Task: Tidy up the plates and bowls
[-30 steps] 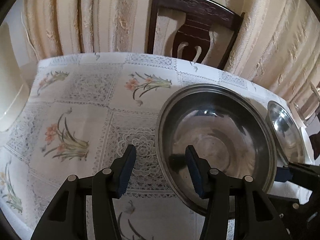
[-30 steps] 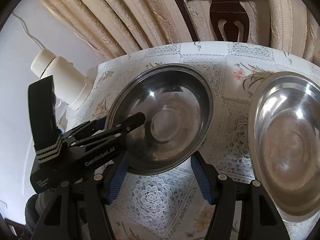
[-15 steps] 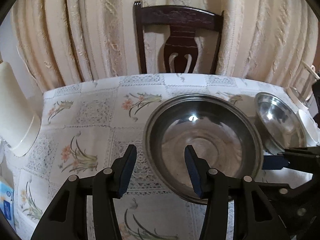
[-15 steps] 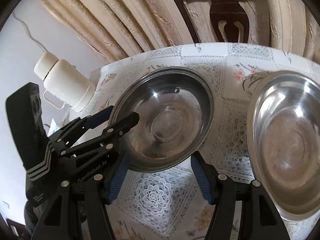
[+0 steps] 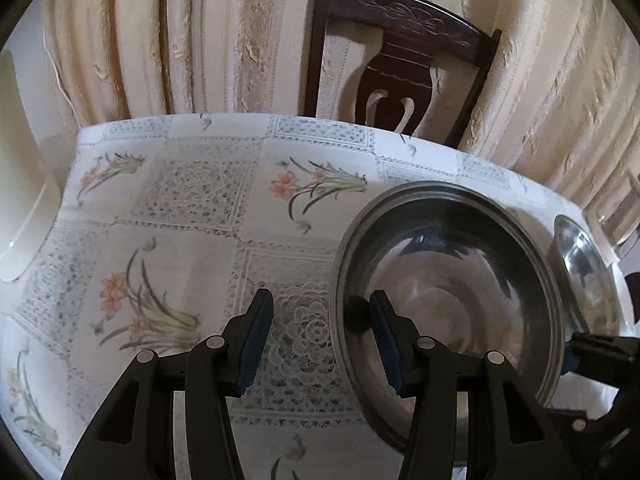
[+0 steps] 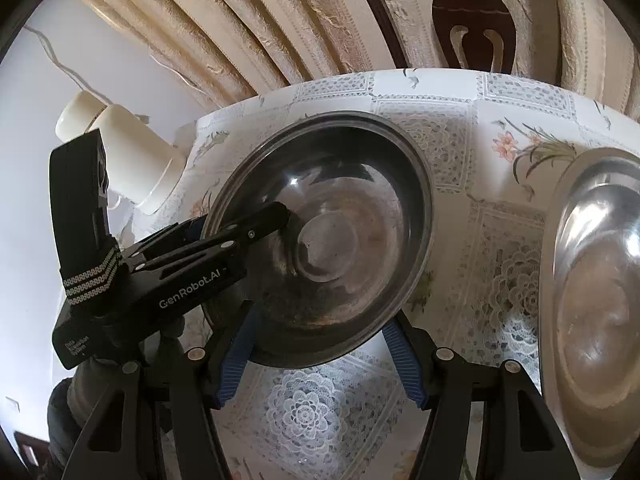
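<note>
A: Left wrist view: left gripper (image 5: pixel 320 340) spread wide, one finger over the large steel bowl's (image 5: pixel 448 296) near rim, unclamped.

B: Right gripper (image 6: pixel 320 356) also apart, bowl on tablecloth (image 6: pixel 472 184); second bowl (image 6: pixel 596 308) just beside.

Two bowls (image 6: pixel 332 236) (image 6: pixel 596 304) side by side on tablecloth (image 6: pixel 484 240), chair (image 5: pixel 404 68) behind

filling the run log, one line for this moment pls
left gripper: open, straddling steel bowl rim | right gripper: open | second bowl: untouched

A counter (image 5: pixel 192 216) in floral cloth carries a bowl (image 6: pixel 332 236), a plate (image 6: pixel 596 312) beside it, and a flask (image 6: pixel 136 160).
</note>
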Tool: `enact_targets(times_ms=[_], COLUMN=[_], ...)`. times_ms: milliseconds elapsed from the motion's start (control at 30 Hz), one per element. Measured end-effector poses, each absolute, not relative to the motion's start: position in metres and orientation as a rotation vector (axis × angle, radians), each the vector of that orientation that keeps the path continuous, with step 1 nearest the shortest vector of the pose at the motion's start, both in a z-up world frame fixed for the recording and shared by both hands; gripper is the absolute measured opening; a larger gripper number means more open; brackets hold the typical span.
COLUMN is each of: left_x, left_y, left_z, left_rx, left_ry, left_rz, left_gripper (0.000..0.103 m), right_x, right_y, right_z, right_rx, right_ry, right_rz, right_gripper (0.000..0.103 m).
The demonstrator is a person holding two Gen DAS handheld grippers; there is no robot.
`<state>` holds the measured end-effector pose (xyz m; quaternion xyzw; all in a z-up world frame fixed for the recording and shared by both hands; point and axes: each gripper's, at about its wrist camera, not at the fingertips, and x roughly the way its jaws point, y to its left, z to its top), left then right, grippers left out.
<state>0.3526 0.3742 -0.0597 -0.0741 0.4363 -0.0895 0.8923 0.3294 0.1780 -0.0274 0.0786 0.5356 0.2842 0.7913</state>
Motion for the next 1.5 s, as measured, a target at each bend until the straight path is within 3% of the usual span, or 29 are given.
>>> enact_targets(times_ms=[933,1500], left_x=[0.298,0.290], left_y=[0.347,0.267], left_z=[0.003,0.040], left_rx=[-0.044,0.019], left_ry=[0.778,0.737], left_rz=[-0.249,-0.361], left_gripper=[0.050,0.050], right_x=[0.289,0.259], right_y=[0.166,0.084], right_z=[0.015,0.044], right_rx=[0.124,0.187], right_ry=[0.999,0.891], right_rz=[0.645,0.565], right_gripper=[0.067,0.067])
